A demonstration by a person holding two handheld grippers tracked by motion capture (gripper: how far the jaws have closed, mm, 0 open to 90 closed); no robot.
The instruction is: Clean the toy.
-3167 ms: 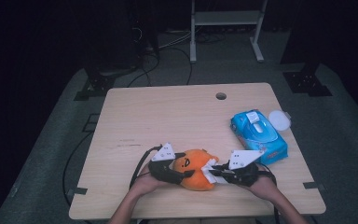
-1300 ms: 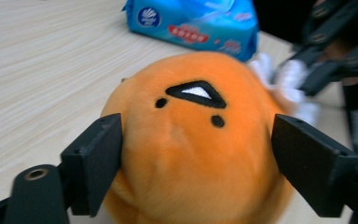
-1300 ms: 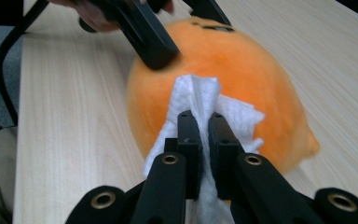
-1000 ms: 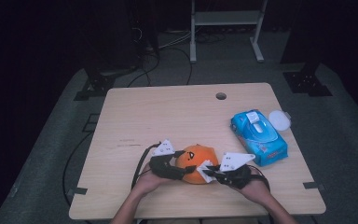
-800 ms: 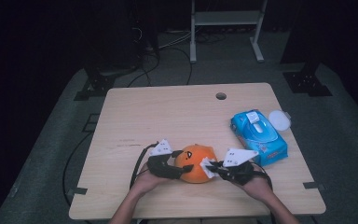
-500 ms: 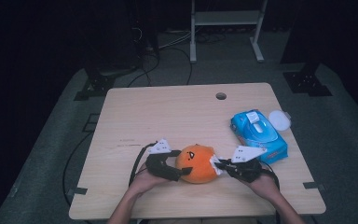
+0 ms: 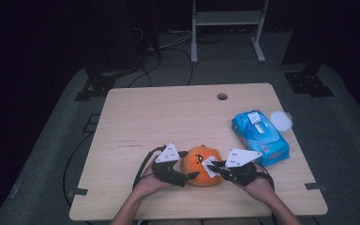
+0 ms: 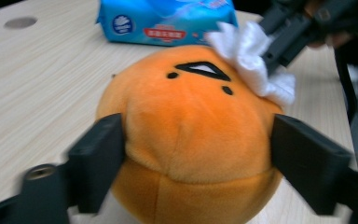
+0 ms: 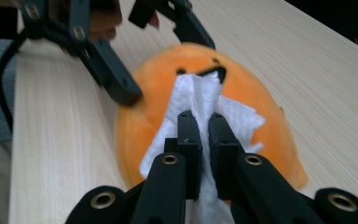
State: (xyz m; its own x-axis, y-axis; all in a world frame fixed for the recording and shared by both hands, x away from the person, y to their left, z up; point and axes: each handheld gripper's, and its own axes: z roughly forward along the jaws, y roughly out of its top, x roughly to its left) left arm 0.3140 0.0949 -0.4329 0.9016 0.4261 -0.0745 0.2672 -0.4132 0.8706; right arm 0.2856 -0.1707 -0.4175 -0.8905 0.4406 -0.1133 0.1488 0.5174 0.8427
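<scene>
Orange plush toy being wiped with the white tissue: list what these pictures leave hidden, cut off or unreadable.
- Round orange plush toy: its underside is cut off by the bottom edge of the left gripper view.
- White crumpled tissue: its lower part is hidden behind the right gripper in the right gripper view.
- Blue wet-wipe pack: its print is too blurred to read in the left gripper view, and the top edge cuts it off.

Premises read as a recording lab or studio. A lone wooden table (image 7: 168, 117) stands on grey floor matting (image 7: 61, 154) in blacked-out surroundings. Beyond the table, cables (image 7: 168, 51) trail past black stand feet (image 7: 96, 86) and a metal rack (image 7: 227, 28).
</scene>
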